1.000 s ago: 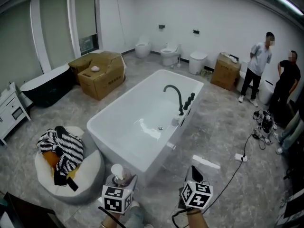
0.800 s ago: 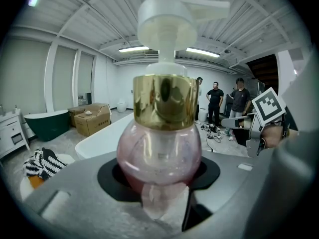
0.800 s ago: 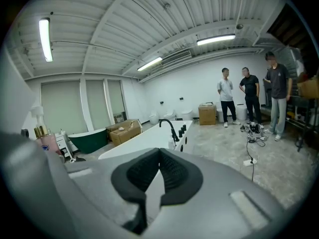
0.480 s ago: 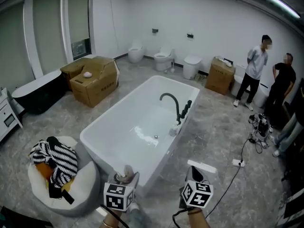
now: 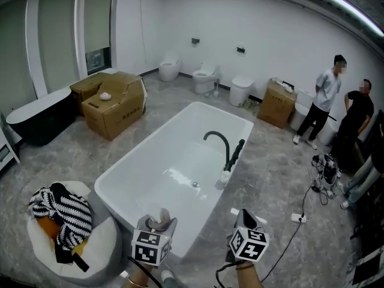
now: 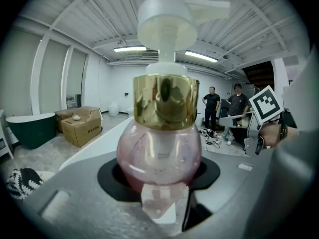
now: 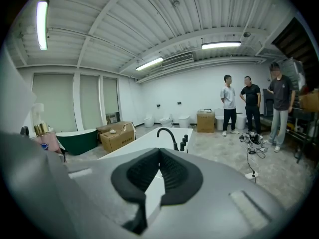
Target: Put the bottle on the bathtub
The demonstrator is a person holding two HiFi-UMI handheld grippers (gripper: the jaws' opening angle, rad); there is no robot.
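While pinched in the left hand-held gripper (image 5: 158,224), the bottle (image 5: 158,218) hangs by the bathtub's (image 5: 139,147) near end

Head view: both grippers show at the bottom edge, the left one with the bottle in front of the bathtub's near end rim, the right hand-held gripper (image 5: 246,219) over the floor (image 5: 282,179) beside the bathtub's near right corner; a black tap (image 5: 218,141) stands on the right rim. Left gripper view: black pads (image 6: 107,176) press the pink round bottle from both sides, its gold collar (image 6: 165,101) and white pump (image 6: 169,21) upright above them. Right gripper view: the pads are pressed together with nothing between, bathtub and tap ahead
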